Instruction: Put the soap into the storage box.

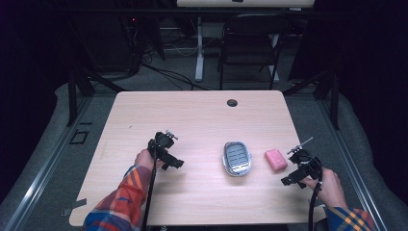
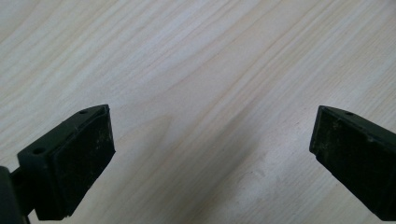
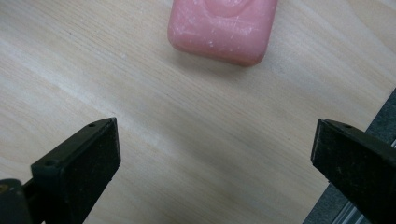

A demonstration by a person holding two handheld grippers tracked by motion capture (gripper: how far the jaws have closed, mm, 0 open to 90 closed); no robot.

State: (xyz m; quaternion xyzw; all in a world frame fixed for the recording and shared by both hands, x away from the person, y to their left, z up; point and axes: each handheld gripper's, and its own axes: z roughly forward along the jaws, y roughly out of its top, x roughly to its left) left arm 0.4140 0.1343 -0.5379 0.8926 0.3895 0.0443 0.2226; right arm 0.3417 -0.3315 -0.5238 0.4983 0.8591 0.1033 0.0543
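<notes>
Right claw (image 1: 294, 177) sits near the right edge of the bench (image 1: 192, 115), jaws spread wide with nothing between them — in the right gripper view the pink soap bar (image 3: 223, 28) lies flat on the wood just ahead of the jaws, apart from both. From above, the soap rests just right of the grey soap dish (image 1: 236, 158), not touching it. Left claw (image 1: 174, 162) hovers left of the dish, well apart from it — jaws also released, bare wood grain between them in the left gripper view.
</notes>
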